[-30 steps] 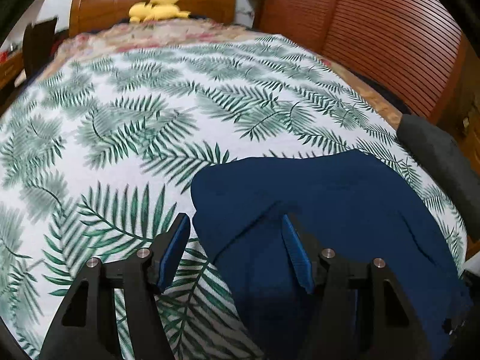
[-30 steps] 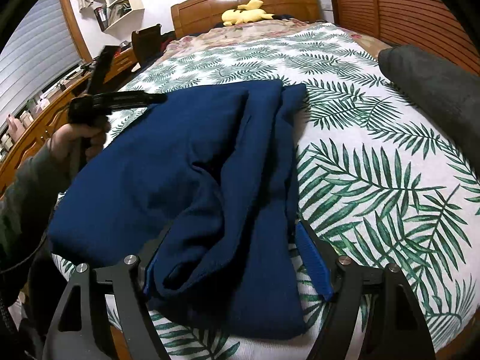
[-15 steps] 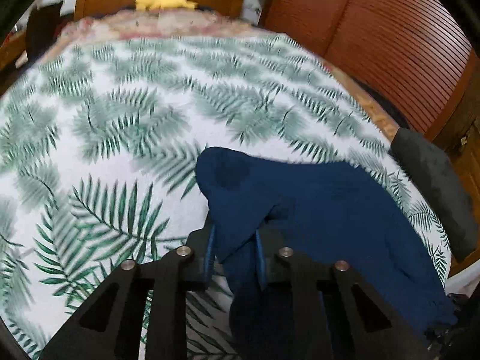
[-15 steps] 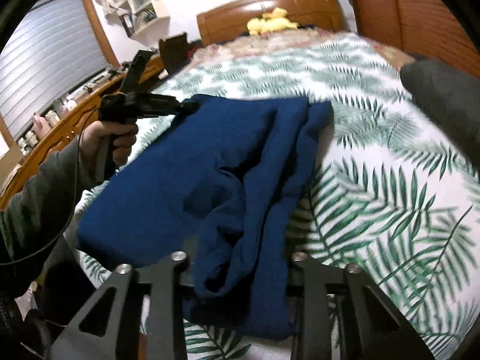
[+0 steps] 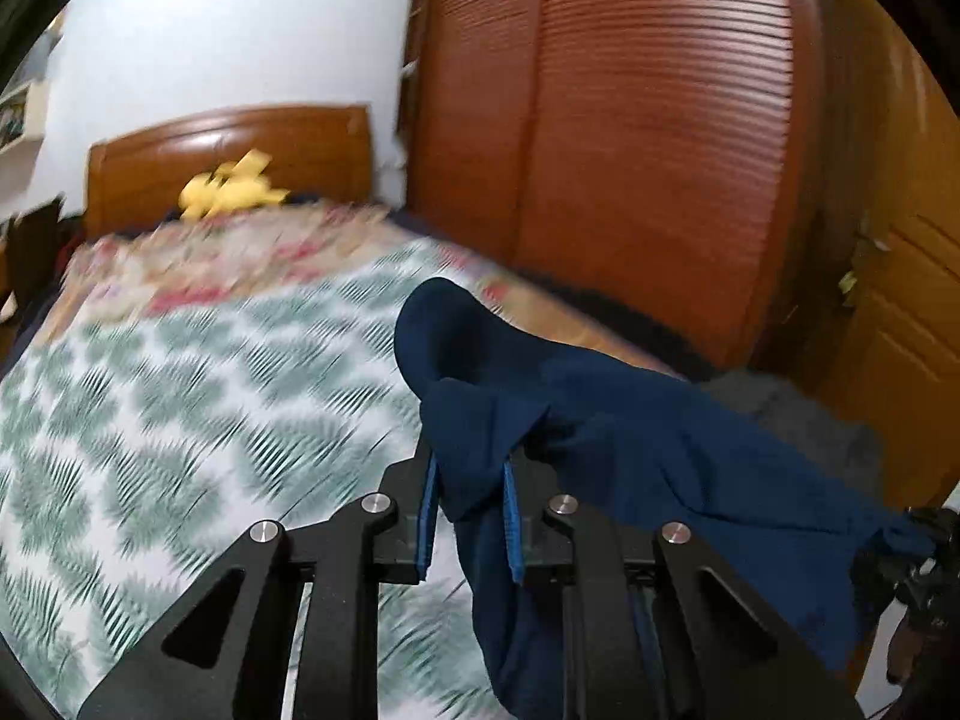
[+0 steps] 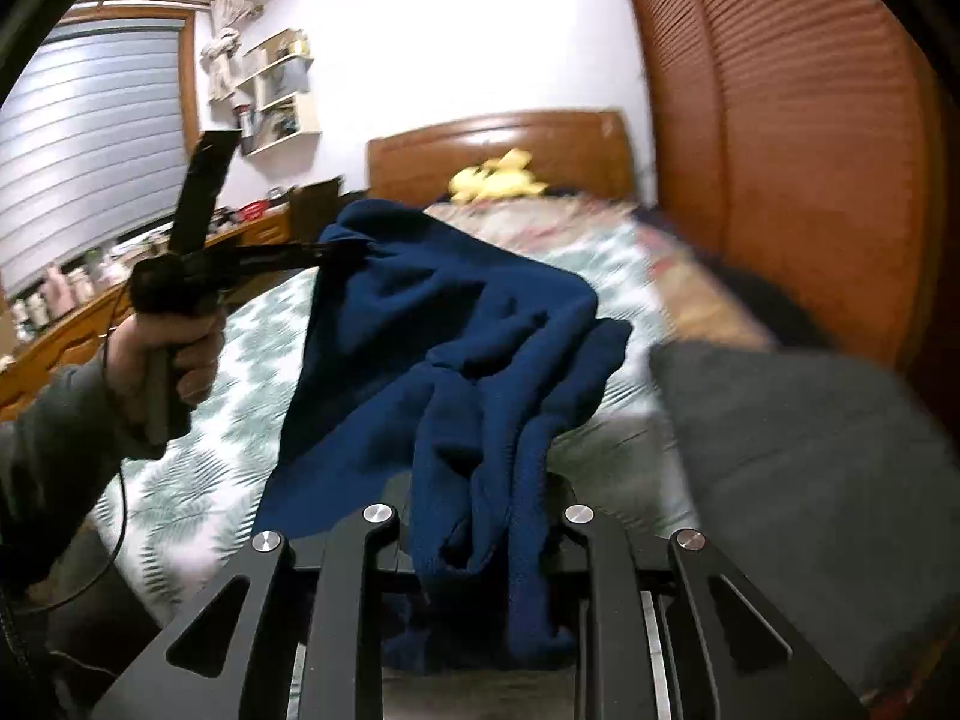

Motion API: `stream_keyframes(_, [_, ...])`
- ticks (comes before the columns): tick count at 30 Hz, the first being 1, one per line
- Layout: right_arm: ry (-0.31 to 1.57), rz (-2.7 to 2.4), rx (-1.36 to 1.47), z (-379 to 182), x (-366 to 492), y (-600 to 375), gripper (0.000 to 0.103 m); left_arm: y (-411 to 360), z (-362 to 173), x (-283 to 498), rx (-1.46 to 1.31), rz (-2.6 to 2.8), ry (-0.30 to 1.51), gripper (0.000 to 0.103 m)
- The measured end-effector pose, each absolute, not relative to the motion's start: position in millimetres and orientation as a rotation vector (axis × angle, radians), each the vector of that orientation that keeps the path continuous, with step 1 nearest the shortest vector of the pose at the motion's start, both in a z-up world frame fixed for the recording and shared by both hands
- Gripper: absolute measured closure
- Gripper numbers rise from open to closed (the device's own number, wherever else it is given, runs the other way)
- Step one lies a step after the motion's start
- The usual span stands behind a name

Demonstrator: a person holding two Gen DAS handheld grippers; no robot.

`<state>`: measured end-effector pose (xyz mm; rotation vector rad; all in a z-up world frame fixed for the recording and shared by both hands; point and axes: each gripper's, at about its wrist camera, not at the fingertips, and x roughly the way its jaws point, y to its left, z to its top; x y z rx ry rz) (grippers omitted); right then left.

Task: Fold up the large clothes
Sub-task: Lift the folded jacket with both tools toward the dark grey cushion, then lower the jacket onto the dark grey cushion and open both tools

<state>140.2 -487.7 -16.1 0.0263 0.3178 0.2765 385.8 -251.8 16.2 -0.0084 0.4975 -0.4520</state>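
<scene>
Now both grippers have the navy garment (image 6: 456, 354) pinched & lifted above the bed (image 5: 180, 396), w/ its leaf-print cover. Left gripper (image 5: 469, 516): jaws narrow and closing, blue pads (image 5: 428, 510) squeezing a bunched fold of cloth; a rounded hump of fabric stands up just past the tips, rest drapes away toward the wardrobe side and hangs below the jaws. Right gripper (image 6: 474, 540): jaws narrow and closing too, thick wad of the same garment clamped between them, pads themselves hidden by cloth. From the right wrist view the left hand (image 6: 162, 360) grips its tool's handle, grey sleeve (image 6: 54, 438) behind it, tool tips holding the garment's far corner up. Garment sags between the two grips, middle part near the bed surface; can't tell if it touches. Dark grey cushion (image 6: 810, 456) lies beside the garment, at the bed's edge nearest the louvred wardrobe (image 5: 630, 120). Yellow plush (image 5: 231, 192) sits by the wooden headboard (image 5: 228, 150), well apart from the garment. Bed is motion-blurred in both views.
</scene>
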Motion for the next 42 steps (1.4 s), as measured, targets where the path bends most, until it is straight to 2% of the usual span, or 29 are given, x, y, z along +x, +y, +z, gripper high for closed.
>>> stream_keyframes(7, [0.271, 0.078, 0.009, 33, 117, -588, 0.081, -355, 58, 401, 0.023, -0.590, 0.425, 0.084])
stream_keyframes(14, [0.308, -0.108, 0.042, 26, 106, -656, 0.080, -443, 48, 424, 0.021, -0.713, 0.466, 0.084])
stream_keyframes(17, [0.324, -0.186, 0.071, 9, 105, -674, 0.072, -466, 32, 429, 0.046, -0.734, 0.525, 0.082])
stream_keyframes(19, [0.358, -0.222, 0.110, 0, 109, -681, 0.065, -477, 14, 436, 0.075, -0.740, 0.653, 0.079])
stream_keyframes(22, [0.337, -0.340, 0.106, -3, 103, -686, 0.048, -478, -5, 436, 0.119, -0.707, 0.721, 0.078])
stream_keyframes(23, [0.319, -0.360, 0.104, -1, 98, -681, 0.040, -473, -9, 432, 0.136, -0.697, 0.699, 0.074])
stream_keyframes(24, [0.306, -0.353, 0.108, 2, 96, -678, 0.038, -468, -11, 429, 0.143, -0.700, 0.689, 0.072])
stream_keyframes(26, [0.293, -0.281, 0.091, 7, 87, -658, 0.038, -459, -14, 424, 0.154, -0.707, 0.685, 0.057])
stream_keyframes(30, [0.319, -0.138, 0.012, 3, 90, -611, 0.038, -456, -14, 412, 0.191, -0.711, 0.685, 0.056])
stream_keyframes(31, [0.339, -0.122, 0.008, 0, 93, -603, 0.038, -452, -14, 409, 0.200, -0.710, 0.679, 0.048])
stream_keyframes(32, [0.362, -0.117, 0.007, -4, 98, -603, 0.038, -451, -14, 402, 0.207, -0.711, 0.659, 0.030])
stream_keyframes(33, [0.391, -0.120, 0.009, -10, 104, -603, 0.038, -446, -14, 396, 0.206, -0.714, 0.640, 0.022])
stream_keyframes(36, [0.481, -0.156, 0.059, -31, 122, -620, 0.038, -436, -12, 380, 0.219, -0.735, 0.609, 0.018])
stream_keyframes(38, [0.540, -0.197, 0.090, -39, 135, -635, 0.038, -428, -9, 366, 0.245, -0.740, 0.593, 0.012])
stream_keyframes(40, [0.595, -0.177, 0.135, -59, 142, -647, 0.039, -423, -6, 353, 0.260, -0.731, 0.558, 0.012])
stream_keyframes(42, [0.579, -0.172, 0.173, -57, 141, -650, 0.039, -416, -2, 338, 0.268, -0.730, 0.528, 0.012])
